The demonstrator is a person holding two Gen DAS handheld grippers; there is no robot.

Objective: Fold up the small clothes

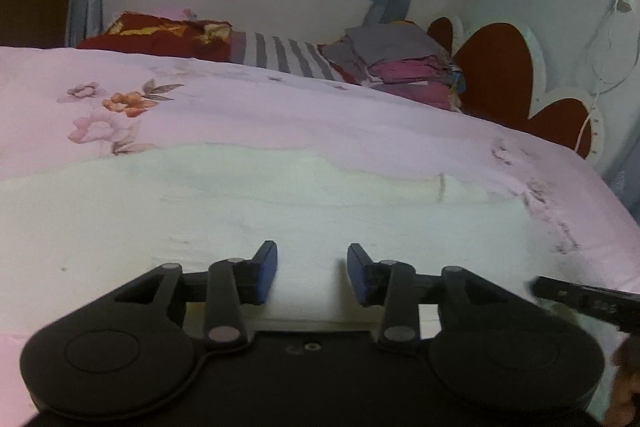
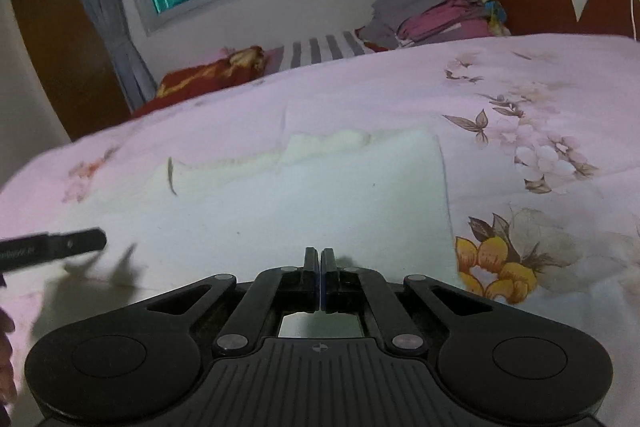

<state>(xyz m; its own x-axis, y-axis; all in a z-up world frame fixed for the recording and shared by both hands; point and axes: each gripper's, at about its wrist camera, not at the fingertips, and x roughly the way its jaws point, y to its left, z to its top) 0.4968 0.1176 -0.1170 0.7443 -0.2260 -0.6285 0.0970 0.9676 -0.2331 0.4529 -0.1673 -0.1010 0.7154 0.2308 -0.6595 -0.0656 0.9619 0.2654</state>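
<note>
A small white garment (image 1: 280, 203) lies flat on the pink floral bedspread (image 1: 240, 107). It also shows in the right wrist view (image 2: 304, 195), with a ruffled far edge. My left gripper (image 1: 312, 267) is open and empty, low over the garment's near edge. My right gripper (image 2: 319, 261) is shut with its fingers together, at the garment's near edge; I cannot tell whether cloth is pinched. Part of the right gripper (image 1: 580, 297) shows in the left wrist view, and part of the left gripper (image 2: 56, 247) in the right wrist view.
A stack of folded clothes (image 1: 404, 71) sits at the far side near the red headboard (image 1: 504, 67). A red patterned pillow (image 1: 160, 35) and striped cloth (image 1: 288, 57) lie under the window. The bedspread (image 2: 520, 115) spreads right.
</note>
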